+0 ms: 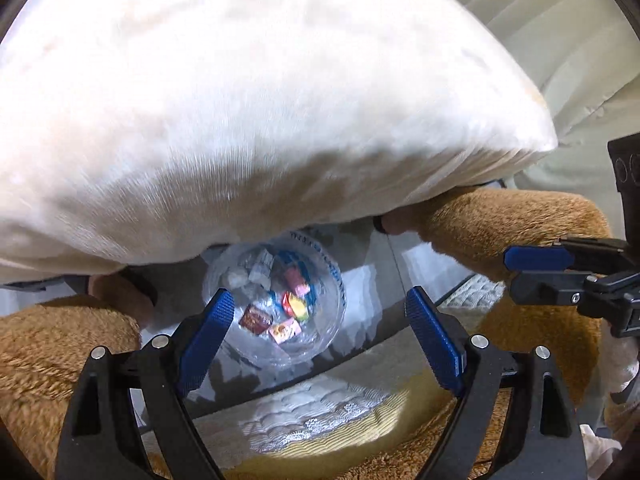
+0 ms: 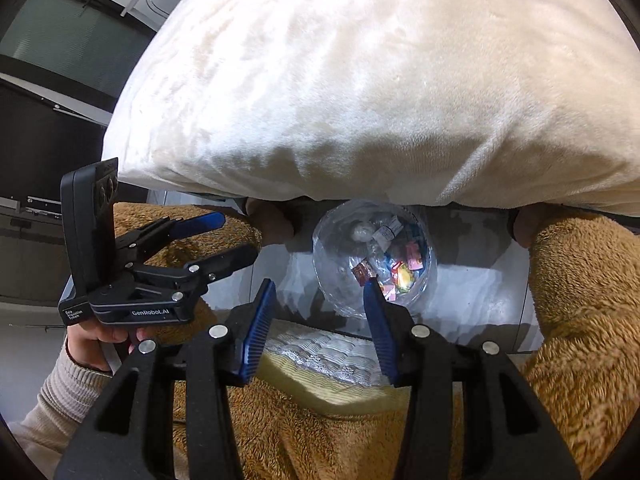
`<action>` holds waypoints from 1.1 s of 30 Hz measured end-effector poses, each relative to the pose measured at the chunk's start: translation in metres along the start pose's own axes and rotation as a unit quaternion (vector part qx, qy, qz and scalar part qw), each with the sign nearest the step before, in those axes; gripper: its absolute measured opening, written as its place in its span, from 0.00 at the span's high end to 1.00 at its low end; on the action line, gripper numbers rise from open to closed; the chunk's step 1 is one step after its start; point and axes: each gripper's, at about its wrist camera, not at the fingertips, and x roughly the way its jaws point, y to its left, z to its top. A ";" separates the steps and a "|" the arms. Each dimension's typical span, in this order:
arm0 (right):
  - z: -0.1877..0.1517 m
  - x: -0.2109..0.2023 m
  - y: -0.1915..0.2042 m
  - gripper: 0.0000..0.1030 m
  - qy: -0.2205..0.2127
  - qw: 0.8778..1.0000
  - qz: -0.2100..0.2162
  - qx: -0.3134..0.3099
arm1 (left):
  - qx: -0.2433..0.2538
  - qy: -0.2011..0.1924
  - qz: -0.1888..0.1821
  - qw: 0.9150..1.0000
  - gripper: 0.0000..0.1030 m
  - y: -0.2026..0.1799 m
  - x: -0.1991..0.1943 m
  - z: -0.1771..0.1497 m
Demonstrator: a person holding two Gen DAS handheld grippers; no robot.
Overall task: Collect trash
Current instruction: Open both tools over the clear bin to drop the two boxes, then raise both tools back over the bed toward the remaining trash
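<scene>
A clear plastic-lined bin (image 1: 276, 300) (image 2: 374, 256) stands on the pale floor below and holds several colourful wrappers (image 1: 296, 304) (image 2: 400, 276) and crumpled white scraps. My left gripper (image 1: 320, 300) hangs above it, open wide, nothing between its blue pads. My right gripper (image 2: 320, 286) is also open and empty, its jaws narrower, with the bin just beyond its right finger. In the left wrist view the right gripper (image 1: 536, 268) shows at the right edge. In the right wrist view the left gripper (image 2: 236, 236) shows at the left, held by a hand (image 2: 100, 332) in a beige sleeve.
A big plush toy fills the upper half of both views, with a cream belly (image 1: 240, 100) (image 2: 360, 80) overhanging the bin. Its brown fuzzy limbs (image 1: 500, 220) (image 2: 580, 300) flank the bin on both sides. A yellow-edged embroidered cushion (image 1: 312, 412) (image 2: 320, 356) lies right under the grippers.
</scene>
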 end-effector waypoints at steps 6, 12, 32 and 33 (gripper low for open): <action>-0.019 -0.046 0.021 0.55 -0.059 0.998 -0.004 -0.023 | 0.015 -0.059 0.007 0.998 0.17 -0.019 -0.047 0.000; -0.039 -0.089 0.042 0.55 -0.120 0.992 -0.009 -0.047 | 0.037 -0.117 0.017 0.992 0.17 -0.038 -0.097 -0.010; -0.053 -0.132 0.071 0.55 -0.177 0.982 -0.012 -0.067 | 0.048 -0.192 0.024 0.980 0.17 -0.046 -0.158 -0.023; -0.047 -0.131 0.072 0.55 -0.175 0.982 -0.016 -0.069 | 0.044 -0.192 0.022 0.980 0.17 -0.042 -0.157 -0.021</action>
